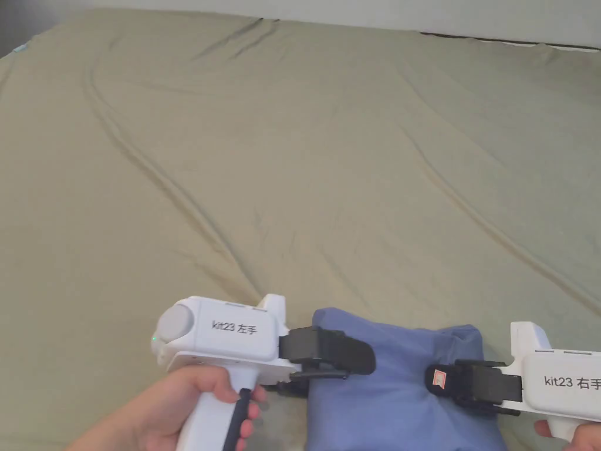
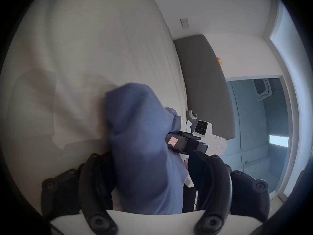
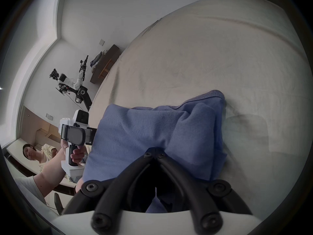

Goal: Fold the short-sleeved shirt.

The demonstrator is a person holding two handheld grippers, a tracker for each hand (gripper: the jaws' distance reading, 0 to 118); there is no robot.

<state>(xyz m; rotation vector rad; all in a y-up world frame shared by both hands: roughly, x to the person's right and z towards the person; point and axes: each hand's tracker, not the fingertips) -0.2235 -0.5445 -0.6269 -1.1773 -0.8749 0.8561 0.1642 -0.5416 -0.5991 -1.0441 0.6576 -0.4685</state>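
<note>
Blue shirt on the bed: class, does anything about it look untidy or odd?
Yes. The blue shirt is bunched into a puffy bundle, not flat. The left gripper and right gripper hold it from opposite sides at the bed's near edge.

Olive-green sheeted bed (image 1: 328,147) – wrinkled – under white walls (image 3: 94,18), a grey headboard (image 2: 208,86) alongside.

One blue shirt (image 1: 399,381), one bed (image 1: 293,147), and two hand-held grippers: left hand-held gripper (image 1: 346,352), right hand-held gripper (image 1: 446,381).
</note>
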